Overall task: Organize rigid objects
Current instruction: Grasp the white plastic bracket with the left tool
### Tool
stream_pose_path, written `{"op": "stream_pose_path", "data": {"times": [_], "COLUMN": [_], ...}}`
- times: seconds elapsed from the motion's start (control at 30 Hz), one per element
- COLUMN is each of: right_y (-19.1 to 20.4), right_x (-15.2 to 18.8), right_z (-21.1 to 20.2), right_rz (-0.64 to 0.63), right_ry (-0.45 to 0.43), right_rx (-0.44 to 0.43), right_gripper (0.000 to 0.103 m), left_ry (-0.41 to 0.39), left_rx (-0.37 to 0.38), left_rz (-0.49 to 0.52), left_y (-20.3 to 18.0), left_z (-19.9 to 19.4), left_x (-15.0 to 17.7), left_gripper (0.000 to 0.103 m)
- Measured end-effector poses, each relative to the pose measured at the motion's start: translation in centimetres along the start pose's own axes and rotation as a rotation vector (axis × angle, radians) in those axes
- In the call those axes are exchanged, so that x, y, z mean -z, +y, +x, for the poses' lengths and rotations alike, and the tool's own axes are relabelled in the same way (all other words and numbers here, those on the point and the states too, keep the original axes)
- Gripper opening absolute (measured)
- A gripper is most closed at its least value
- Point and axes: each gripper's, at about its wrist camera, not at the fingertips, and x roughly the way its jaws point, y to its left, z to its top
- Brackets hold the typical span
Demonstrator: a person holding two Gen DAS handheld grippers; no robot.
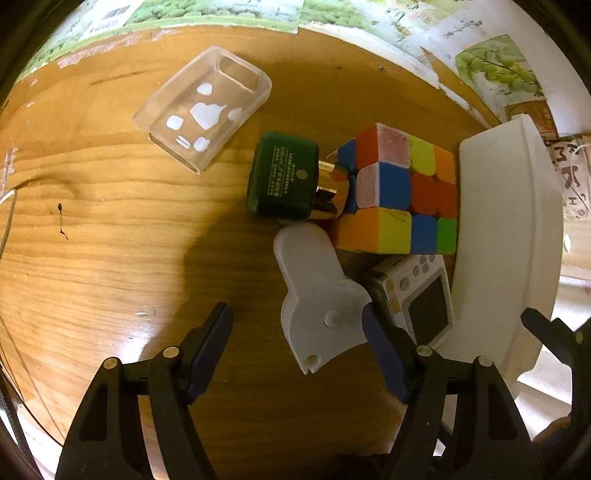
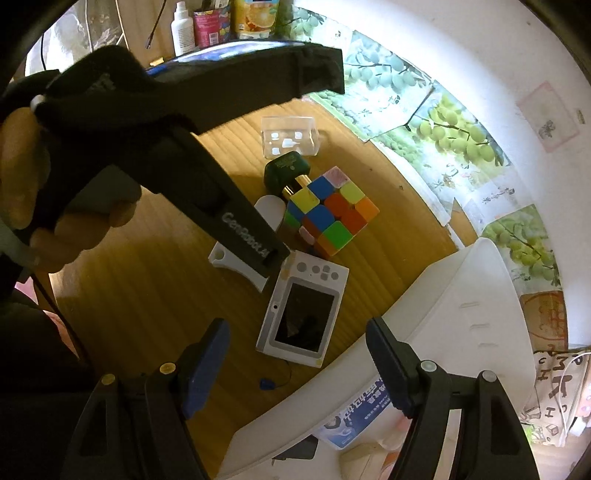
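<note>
The left gripper [image 1: 297,334], jaws wide, straddles the white plastic piece [image 1: 317,299] for pickup. The right gripper [image 2: 297,356], equally wide and empty, hovers over the camera [image 2: 303,308] beside the white bin [image 2: 443,295] at the table's [image 1: 110,221] edge.

The black arm of the left gripper [image 2: 251,236], seen from the right wrist view, bears "GenRobot.AI" in white letters. The green bottle [image 1: 282,179] carries pale printed lines and a round emblem, too small to read. A blue and white package [image 2: 354,413] inside the white bin [image 2: 461,314] shows white characters that cannot be made out. A barcode label [image 1: 110,14] sits at the table's far edge, digits unreadable
</note>
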Motion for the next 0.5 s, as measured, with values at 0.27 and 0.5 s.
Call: {"op": "stream_pose_path", "data": {"times": [0.27,0.5], "right_y": [-0.6,-1.0], "right_x": [0.2,0.3], "right_z": [0.3,-0.1], "right_rz": [-0.016,-0.018], "right_ry": [0.009,0.006], "right_rx": [-0.003,0.002], "right_gripper": [0.076,0.076], "left_ry": [0.005,-0.027], "left_rx": [-0.031,-0.055], "left_rz": [-0.025,0.021], "left_y": [-1.6,-3.2], "left_z": [0.5,0.7], "left_x": [-1.2,-1.4], "left_gripper": [0.075,0.073]}}
